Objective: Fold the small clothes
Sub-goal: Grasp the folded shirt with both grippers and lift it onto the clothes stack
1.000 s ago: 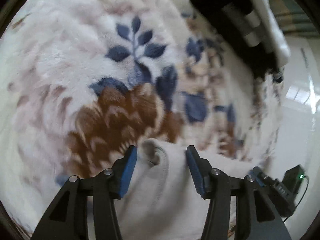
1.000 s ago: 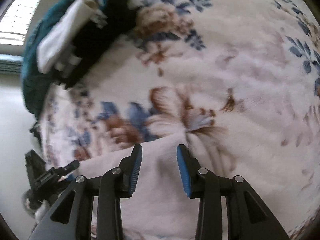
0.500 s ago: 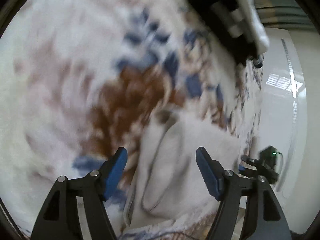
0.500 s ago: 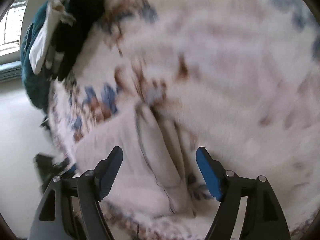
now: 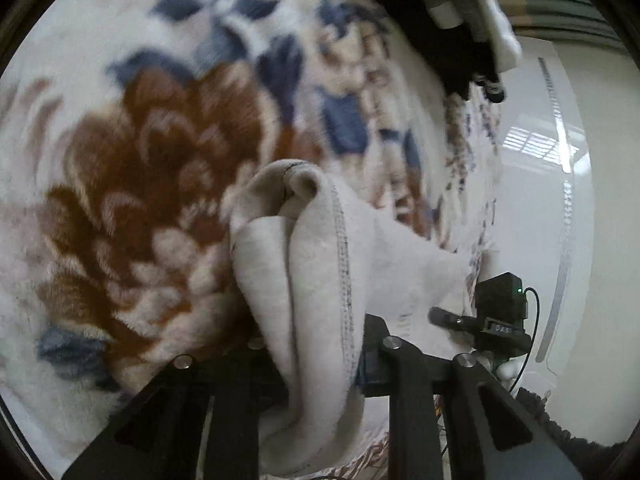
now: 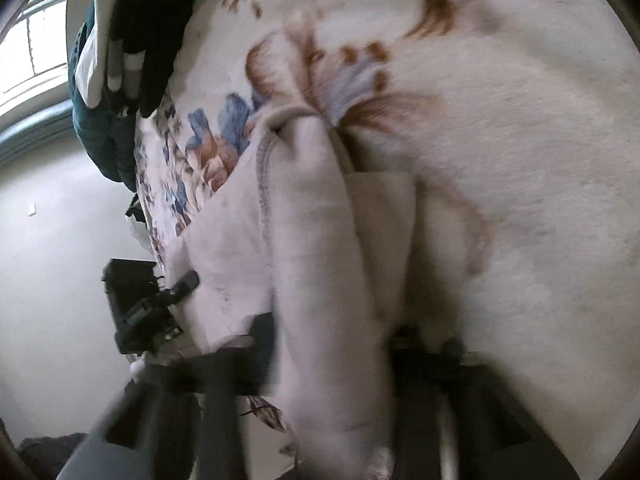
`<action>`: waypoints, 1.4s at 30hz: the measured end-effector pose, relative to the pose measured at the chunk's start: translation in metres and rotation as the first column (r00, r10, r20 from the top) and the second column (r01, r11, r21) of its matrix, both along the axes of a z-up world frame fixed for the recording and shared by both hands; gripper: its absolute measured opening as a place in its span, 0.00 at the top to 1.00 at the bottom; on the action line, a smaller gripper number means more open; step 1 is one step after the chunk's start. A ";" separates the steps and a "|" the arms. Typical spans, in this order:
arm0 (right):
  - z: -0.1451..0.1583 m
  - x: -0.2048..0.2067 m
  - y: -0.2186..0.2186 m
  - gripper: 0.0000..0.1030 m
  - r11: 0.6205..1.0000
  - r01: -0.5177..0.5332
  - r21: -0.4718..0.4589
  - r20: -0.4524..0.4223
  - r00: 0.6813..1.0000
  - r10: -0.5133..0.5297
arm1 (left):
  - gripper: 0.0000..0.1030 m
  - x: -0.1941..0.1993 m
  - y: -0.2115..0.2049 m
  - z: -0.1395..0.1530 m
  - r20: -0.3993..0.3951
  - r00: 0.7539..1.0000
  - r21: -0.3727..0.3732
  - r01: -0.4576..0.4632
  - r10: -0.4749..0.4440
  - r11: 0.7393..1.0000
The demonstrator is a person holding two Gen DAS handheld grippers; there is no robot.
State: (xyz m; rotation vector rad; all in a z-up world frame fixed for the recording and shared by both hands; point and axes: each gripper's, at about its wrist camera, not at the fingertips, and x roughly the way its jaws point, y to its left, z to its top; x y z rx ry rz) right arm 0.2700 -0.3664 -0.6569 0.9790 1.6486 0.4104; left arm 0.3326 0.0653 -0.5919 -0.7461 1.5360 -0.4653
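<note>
A small off-white garment [image 5: 316, 264] lies bunched on a floral plush blanket [image 5: 132, 168]. My left gripper [image 5: 316, 356] is shut on a thick fold of it; the cloth hides the fingertips. In the right wrist view the same garment [image 6: 320, 248] runs up between the fingers of my right gripper [image 6: 332, 344], which is shut on another fold. That view is blurred. The garment's hem [image 6: 280, 116] points away from me, and its far part rests on the blanket [image 6: 500, 128].
A pile of dark and white clothes [image 5: 452, 8] lies at the blanket's far edge; it also shows in the right wrist view [image 6: 120, 52]. The bed edge drops to a pale glossy floor [image 5: 560, 184]. The other gripper's black body [image 5: 496, 316] is close by.
Both grippers were open and wide over the garment half a second ago. Now both have moved in and closed on folds of it, and the cloth is bunched up between the fingers.
</note>
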 end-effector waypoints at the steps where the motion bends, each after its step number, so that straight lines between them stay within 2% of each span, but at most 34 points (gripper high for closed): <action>1: 0.003 0.000 0.000 0.78 1.000 0.005 -0.010 0.009 1.000 -0.005 | 0.83 0.001 -0.001 0.004 0.007 1.000 -0.011 0.000 0.000 1.000; 5: 0.027 -0.001 0.001 0.80 0.999 0.025 -0.038 0.036 0.999 -0.024 | 0.83 0.004 -0.001 0.027 0.022 1.000 -0.028 0.007 -0.006 1.000; 9: 0.065 0.007 0.004 0.81 0.997 0.033 -0.069 0.073 0.997 -0.028 | 0.84 0.021 -0.005 0.057 0.041 0.999 -0.039 0.020 -0.019 0.999; 14: 0.138 0.044 0.006 0.81 0.993 0.060 -0.097 0.154 0.987 -0.045 | 0.84 0.071 -0.001 0.123 0.118 0.993 -0.031 0.031 -0.027 0.999; 18: 0.205 0.108 0.010 0.82 0.989 0.065 -0.135 0.244 0.969 -0.030 | 0.84 0.133 -0.008 0.174 0.197 0.980 -0.023 0.033 -0.027 0.999; 21: 0.237 0.166 0.009 0.82 0.984 0.097 -0.147 0.299 0.953 -0.049 | 0.84 0.192 -0.012 0.207 0.264 0.964 -0.005 0.039 -0.036 0.999; 24: 0.253 0.226 0.012 0.82 0.981 0.120 -0.151 0.339 0.939 -0.063 | 0.83 0.256 -0.015 0.226 0.319 0.946 0.037 0.045 -0.054 0.998; 26: 0.255 0.270 0.015 0.82 0.978 0.121 -0.167 0.359 0.932 -0.054 | 0.83 0.295 -0.017 0.226 0.333 0.941 0.063 0.035 -0.054 0.997; 29: 0.245 0.333 0.025 0.82 0.972 0.118 -0.201 0.365 0.930 -0.037 | 0.83 0.344 -0.016 0.207 0.321 0.946 0.096 0.021 -0.050 0.995; 32: 0.222 0.389 0.033 0.82 0.963 0.108 -0.248 0.346 0.938 -0.016 | 0.82 0.387 -0.021 0.179 0.291 0.952 0.192 0.039 -0.095 0.981; 36: 0.197 0.424 0.045 0.81 0.945 0.064 -0.321 0.308 0.951 0.040 | 0.81 0.404 -0.024 0.145 0.240 0.963 0.269 0.056 -0.123 0.961; 39: 0.188 0.440 0.055 0.81 0.916 0.023 -0.400 0.289 0.952 0.102 | 0.78 0.402 -0.020 0.140 0.241 0.963 0.290 0.045 -0.119 0.956; 41: 0.185 0.443 0.059 0.76 0.888 -0.002 -0.459 0.269 0.953 0.141 | 0.69 0.399 -0.016 0.142 0.244 0.965 0.305 0.014 -0.092 0.952; 42: 0.184 0.444 0.062 0.70 0.875 -0.011 -0.484 0.262 0.952 0.157 | 0.65 0.398 -0.014 0.143 0.255 0.964 0.317 -0.010 -0.075 0.948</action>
